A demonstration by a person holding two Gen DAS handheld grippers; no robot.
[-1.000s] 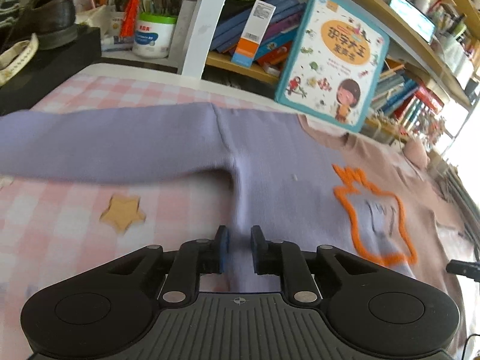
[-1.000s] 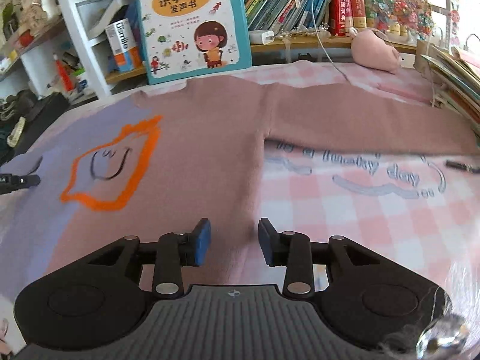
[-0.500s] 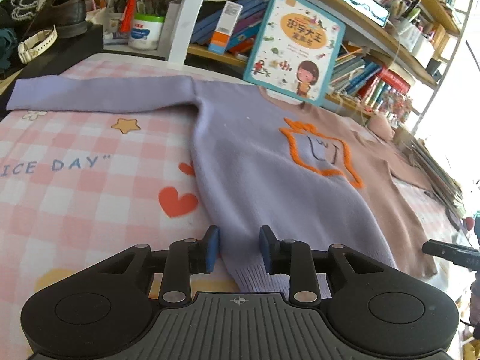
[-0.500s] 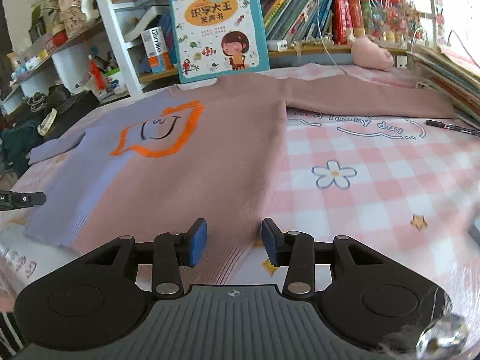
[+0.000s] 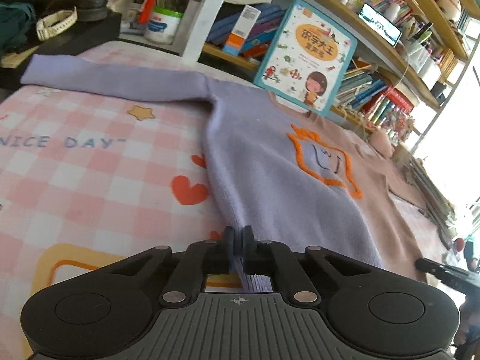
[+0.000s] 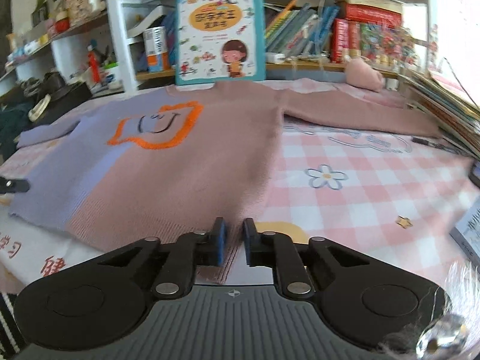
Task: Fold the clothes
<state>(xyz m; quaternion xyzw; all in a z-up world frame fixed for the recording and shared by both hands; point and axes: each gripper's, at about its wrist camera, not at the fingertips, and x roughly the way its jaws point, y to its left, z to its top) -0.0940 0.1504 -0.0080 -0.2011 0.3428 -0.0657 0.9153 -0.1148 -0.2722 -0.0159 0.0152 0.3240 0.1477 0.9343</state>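
The sweater point(image 6: 180, 165) lies flat on the checked cloth point(image 5: 90, 165), soft and limp, likely to sag between holds. The left gripper point(image 5: 239, 244) and the right gripper point(image 6: 232, 241) are each pinched shut on a bottom hem corner, sensible places to lift.

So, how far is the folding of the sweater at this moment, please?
Done: the sweater lies spread flat on the checked cloth, both sleeves out to the sides. In hand: the left gripper is shut on the purple hem corner, and the right gripper has the pink hem corner between its jaws. Left: every fold; no sleeve or hem is turned over yet.
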